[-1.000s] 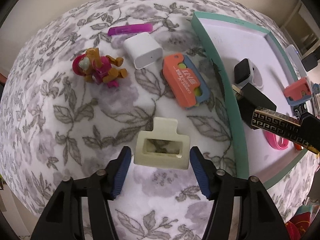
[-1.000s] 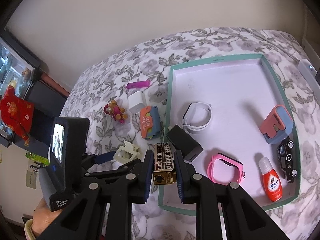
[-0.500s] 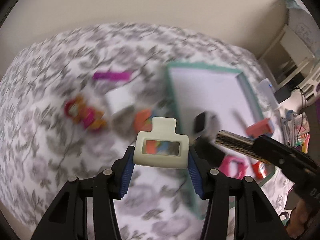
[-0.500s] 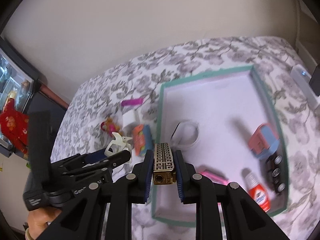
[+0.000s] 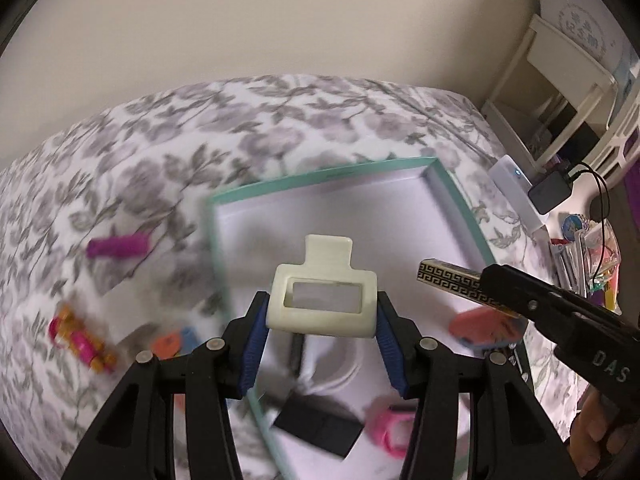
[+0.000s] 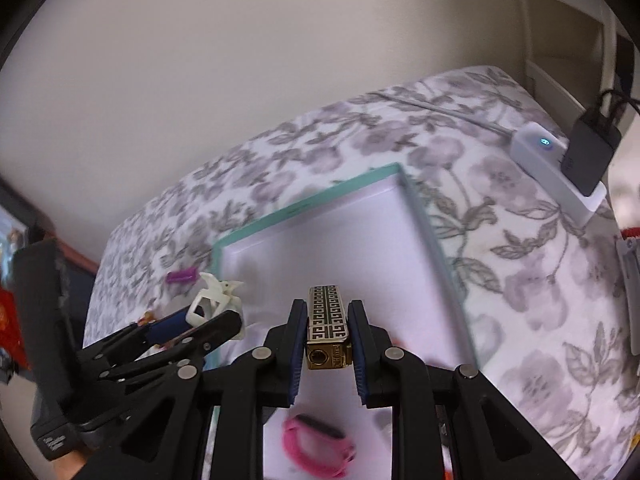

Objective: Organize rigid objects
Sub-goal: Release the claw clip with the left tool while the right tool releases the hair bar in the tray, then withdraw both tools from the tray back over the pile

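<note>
Left gripper (image 5: 322, 322): I see its blue pads pressed on both sides of a cream hair claw clip (image 5: 323, 305), jaws about half spread, clip lifted clear of the surface
Right gripper (image 6: 329, 334): I see its jaws drawn close on a gold lighter with a black key pattern (image 6: 328, 330), held lengthwise between the pads
Clip position: above the near left part of the teal-rimmed tray (image 5: 460, 200), not touching it
Lighter position: in the air over the tray's white floor, to the right of the clip
Tray contents: pink watch band (image 6: 318, 446), black block (image 5: 320, 426), white band (image 5: 340, 372) and an orange and blue item (image 5: 486, 330), all blurred
Outside the tray: magenta stick (image 5: 118, 246) and a pink and orange toy figure (image 5: 80, 340) lie on the floral cloth (image 5: 280, 120) to the left
Beyond the tray: white power strip (image 6: 556, 168) with a black adapter (image 6: 592, 152) plugged in
</note>
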